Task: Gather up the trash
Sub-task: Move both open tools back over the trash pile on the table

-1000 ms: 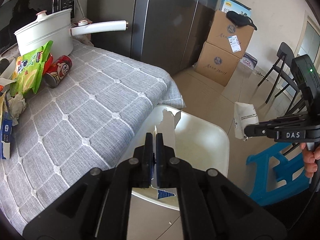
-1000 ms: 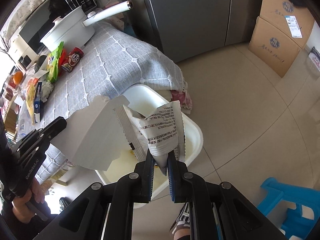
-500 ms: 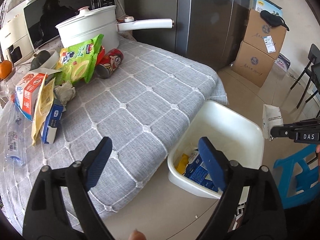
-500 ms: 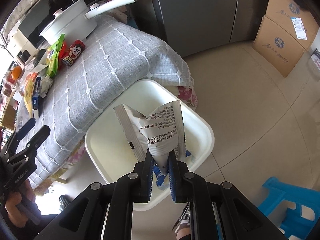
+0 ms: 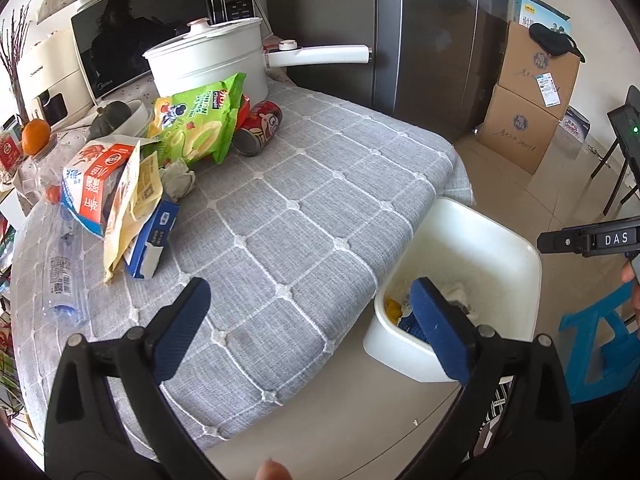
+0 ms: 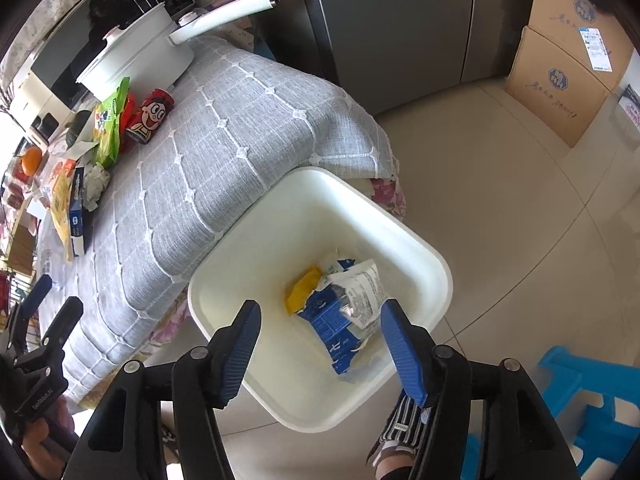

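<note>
A white trash bin (image 6: 420, 256) stands on the floor by the table's corner; it also shows in the left wrist view (image 5: 516, 252). Inside lie a white printed wrapper (image 6: 364, 288), a blue carton (image 6: 332, 324) and a yellow piece (image 6: 302, 288). My right gripper (image 6: 320, 352) is open and empty just above the bin. My left gripper (image 5: 308, 328) is open and empty over the table's near edge. On the grey tablecloth (image 5: 304, 208) lie a green chip bag (image 5: 196, 124), a red can (image 5: 260, 126), a crumpled tissue (image 5: 178, 178), a red-white bag (image 5: 100, 184), a blue box (image 5: 154, 240) and a clear bottle (image 5: 60, 272).
A white pot (image 5: 208, 60) with a long handle and a microwave (image 5: 160, 20) stand at the table's back. A dark fridge (image 5: 420, 40), cardboard boxes (image 5: 528, 112) and a blue plastic stool (image 5: 600, 340) surround the bin. An orange (image 5: 36, 134) sits far left.
My left gripper opened, let go of a white scrap and swung back over the table. My right gripper opened and the white wrapper now lies in the bin.
</note>
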A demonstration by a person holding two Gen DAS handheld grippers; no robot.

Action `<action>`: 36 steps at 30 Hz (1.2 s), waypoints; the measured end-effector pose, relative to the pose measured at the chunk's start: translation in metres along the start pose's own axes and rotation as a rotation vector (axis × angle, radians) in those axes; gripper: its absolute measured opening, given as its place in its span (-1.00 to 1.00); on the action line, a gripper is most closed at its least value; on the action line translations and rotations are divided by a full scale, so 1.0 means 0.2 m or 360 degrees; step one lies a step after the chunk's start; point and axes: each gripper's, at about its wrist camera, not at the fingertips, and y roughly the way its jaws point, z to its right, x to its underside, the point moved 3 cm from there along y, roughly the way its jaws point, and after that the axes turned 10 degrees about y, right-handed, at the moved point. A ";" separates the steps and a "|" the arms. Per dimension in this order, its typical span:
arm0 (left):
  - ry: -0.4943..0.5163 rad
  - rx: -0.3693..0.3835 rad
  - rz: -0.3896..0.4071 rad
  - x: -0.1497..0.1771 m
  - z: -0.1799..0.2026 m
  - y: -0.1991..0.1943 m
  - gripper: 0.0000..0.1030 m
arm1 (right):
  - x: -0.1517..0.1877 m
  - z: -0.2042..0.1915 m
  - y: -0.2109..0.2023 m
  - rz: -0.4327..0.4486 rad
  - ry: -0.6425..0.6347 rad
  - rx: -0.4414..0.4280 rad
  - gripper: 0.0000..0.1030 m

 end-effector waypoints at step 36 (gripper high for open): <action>-0.0743 -0.0202 -0.0199 0.26 -1.26 -0.05 0.98 | -0.11 -0.87 0.10 0.0154 -0.0291 -0.0126 0.61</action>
